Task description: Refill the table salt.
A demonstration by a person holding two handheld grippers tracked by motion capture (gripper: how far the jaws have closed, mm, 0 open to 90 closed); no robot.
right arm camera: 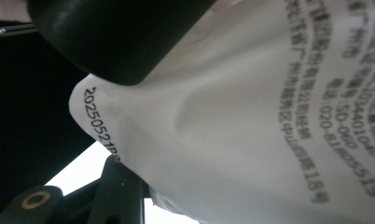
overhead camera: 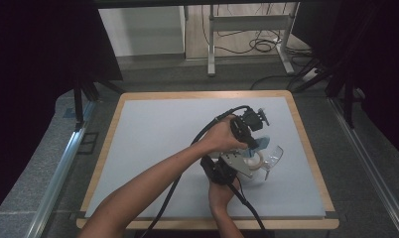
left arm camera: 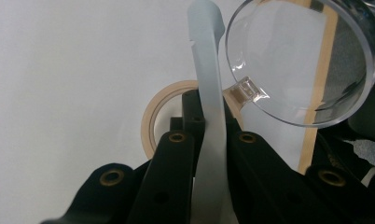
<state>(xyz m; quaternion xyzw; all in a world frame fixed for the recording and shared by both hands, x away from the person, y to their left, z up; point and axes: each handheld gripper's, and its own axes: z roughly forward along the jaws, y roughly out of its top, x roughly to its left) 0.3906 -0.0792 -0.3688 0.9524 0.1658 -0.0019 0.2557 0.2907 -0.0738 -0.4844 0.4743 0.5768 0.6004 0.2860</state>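
A: Left gripper [left arm camera: 209,154]?
B: Clamped on a pale blue strip [left arm camera: 209,93], held upright so its tip reaches the clear cup [left arm camera: 302,60], probably feeding it in.
A: Right gripper [right arm camera: 129,135]?
B: Holding a white printed pouch [right arm camera: 251,116], steadying it.
A: Location?
B: Near the tabletop's [overhead camera: 153,134] right edge, beside a tape roll [left arm camera: 164,105].

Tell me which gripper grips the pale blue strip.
The left gripper: its jaws pinch the pale blue strip, whereas the right gripper clamps a white printed pouch.
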